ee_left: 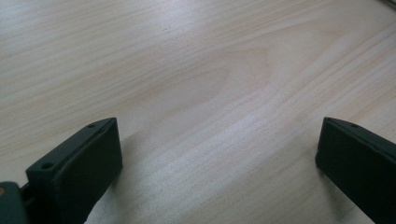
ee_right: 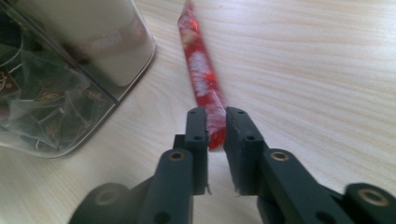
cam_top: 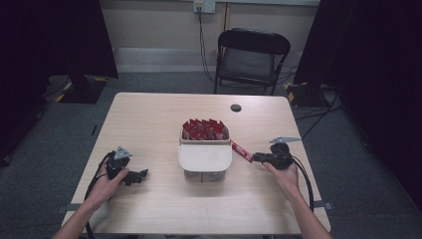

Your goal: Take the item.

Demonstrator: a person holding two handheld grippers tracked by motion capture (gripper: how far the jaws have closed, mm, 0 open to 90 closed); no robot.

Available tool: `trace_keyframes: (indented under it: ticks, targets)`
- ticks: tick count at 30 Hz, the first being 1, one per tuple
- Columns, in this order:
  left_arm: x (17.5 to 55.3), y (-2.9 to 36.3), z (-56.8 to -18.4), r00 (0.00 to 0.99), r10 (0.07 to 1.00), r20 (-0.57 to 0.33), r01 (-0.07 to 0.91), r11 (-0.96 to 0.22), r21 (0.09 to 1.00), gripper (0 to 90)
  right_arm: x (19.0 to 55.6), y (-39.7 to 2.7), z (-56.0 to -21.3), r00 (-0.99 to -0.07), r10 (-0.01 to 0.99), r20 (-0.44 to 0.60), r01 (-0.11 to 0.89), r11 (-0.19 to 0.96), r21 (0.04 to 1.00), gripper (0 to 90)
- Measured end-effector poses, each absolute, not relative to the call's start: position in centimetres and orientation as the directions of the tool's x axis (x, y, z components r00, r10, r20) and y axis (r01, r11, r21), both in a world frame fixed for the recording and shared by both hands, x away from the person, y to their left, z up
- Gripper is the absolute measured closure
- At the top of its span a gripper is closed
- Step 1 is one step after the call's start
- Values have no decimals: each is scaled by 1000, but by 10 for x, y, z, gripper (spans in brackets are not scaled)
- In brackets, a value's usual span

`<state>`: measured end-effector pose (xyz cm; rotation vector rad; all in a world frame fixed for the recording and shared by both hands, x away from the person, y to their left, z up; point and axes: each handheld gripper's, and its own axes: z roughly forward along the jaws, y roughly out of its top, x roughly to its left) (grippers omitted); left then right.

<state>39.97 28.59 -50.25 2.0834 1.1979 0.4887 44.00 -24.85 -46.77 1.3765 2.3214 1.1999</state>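
A red stick sachet (ee_right: 201, 79) lies on the wooden table (cam_top: 149, 124), pointing from the box toward my right gripper (cam_top: 259, 158). Its near end sits between that gripper's two jaws, which stand only slightly apart and close beside it without squeezing it. In the right gripper view, my right gripper (ee_right: 216, 126) is low over the table. A clear box (cam_top: 205, 158) with a pale lid stands mid-table; its rear part holds several red sachets (cam_top: 204, 129). My left gripper (cam_top: 141, 175) rests at the left, jaws wide open over bare wood, as the left gripper view (ee_left: 217, 158) shows.
The clear box's front part (ee_right: 42, 112) holds small wrapped bags. A dark round hole (cam_top: 236, 107) marks the table's far side. A black folding chair (cam_top: 251, 57) stands beyond the table. Dark curtains hang at both sides.
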Motion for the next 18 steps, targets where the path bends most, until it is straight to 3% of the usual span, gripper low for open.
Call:
trace_keyframes:
  ticks: [5, 12, 18]
  targets:
    - [400, 286, -503, 507, 862, -11, 608, -349, 713, 0, 440, -251, -464, -528, 815, 238, 645, 203, 736, 581]
    - [400, 286, -503, 507, 862, -11, 609, -349, 713, 0, 435, -254, -454, -533, 808, 252, 624, 174, 762, 455]
    - [400, 286, -503, 507, 862, -11, 608, -349, 713, 0, 430, -257, -446, -501, 834, 230, 623, 163, 765, 265]
